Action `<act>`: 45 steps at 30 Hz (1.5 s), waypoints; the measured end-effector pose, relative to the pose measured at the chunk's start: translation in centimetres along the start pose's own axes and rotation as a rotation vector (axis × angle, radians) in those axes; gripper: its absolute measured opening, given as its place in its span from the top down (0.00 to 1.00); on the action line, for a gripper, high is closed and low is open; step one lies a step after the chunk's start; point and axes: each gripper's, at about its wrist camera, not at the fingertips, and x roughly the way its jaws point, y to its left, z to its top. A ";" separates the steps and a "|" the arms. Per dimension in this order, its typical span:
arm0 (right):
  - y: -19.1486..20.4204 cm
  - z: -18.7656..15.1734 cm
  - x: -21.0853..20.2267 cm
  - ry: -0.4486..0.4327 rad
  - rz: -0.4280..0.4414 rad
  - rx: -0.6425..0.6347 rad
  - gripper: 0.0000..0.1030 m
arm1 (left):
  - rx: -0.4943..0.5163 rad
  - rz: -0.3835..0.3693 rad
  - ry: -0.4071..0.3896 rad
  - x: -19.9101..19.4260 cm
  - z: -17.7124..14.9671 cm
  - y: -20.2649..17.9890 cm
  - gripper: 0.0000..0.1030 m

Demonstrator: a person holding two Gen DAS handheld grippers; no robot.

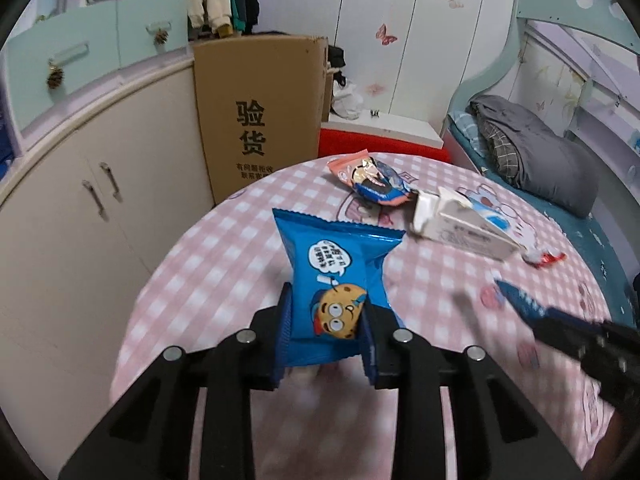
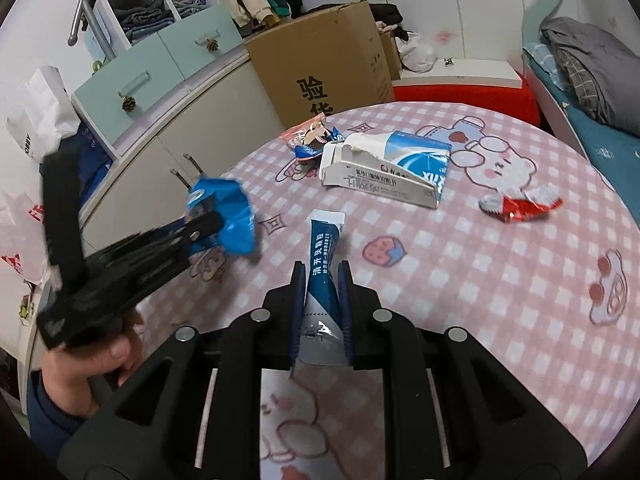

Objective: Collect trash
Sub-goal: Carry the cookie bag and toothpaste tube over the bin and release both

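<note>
- Two tongs each pinch a piece of trash above the tabletop [image 2: 500, 264], which wears a pink-and-white checked cloth with cartoon bears.
- Left tongs [image 1: 326, 320], low centre of the left wrist view, are pressed onto a blue cookie wrapper [image 1: 334, 276]: glossy, crimped top edge, a cartoon cookie face and a white speech bubble. It stands upright between the fingers, lifted off the cloth.
- Right tongs [image 2: 322, 304], low centre of the right wrist view, clamp a dark blue sachet [image 2: 324, 272]: narrow, white at both ends, white lettering down its length, pointing away from the camera.
- Left on the cloth, in the upper middle of the right wrist view: a torn white-and-blue carton [image 2: 388, 168] lying on its side, and touching its left end a crumpled pink snack wrapper [image 2: 310, 138].
- At right of that frame, well apart from the carton, lies a red-and-silver wrapper [image 2: 520, 206].
- Beyond the tabletop, upper centre: a brown cardboard box [image 2: 328, 68] beside cream cabinets [image 1: 80, 216]; a bed [image 1: 532, 152] with a grey blanket at the right edge.
</note>
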 end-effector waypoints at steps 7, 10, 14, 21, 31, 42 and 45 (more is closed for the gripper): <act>3.9 -0.6 -3.2 -0.043 0.033 -0.057 0.84 | -0.049 0.004 -0.066 -7.5 -3.4 2.7 0.72; 6.5 -1.0 -4.2 -0.052 0.067 -0.097 0.84 | -0.086 0.017 -0.101 -10.9 -5.0 4.5 0.72; 10.8 -1.8 -4.4 -0.036 0.135 -0.162 0.84 | -0.149 0.052 -0.141 -15.3 -7.4 7.6 0.72; 19.9 -4.6 -3.1 0.030 0.253 -0.314 0.84 | -0.288 0.164 -0.153 -20.3 -12.7 14.5 0.72; 32.4 -11.2 2.3 0.195 0.385 -0.487 0.84 | -0.469 0.300 -0.105 -23.9 -20.5 24.0 0.72; 37.0 -15.8 11.5 0.394 0.320 -0.521 0.84 | -0.587 0.332 0.012 -21.0 -25.8 29.8 0.72; 37.4 -16.4 13.4 0.427 0.301 -0.522 0.84 | -0.595 0.322 0.060 -18.9 -26.8 30.6 0.72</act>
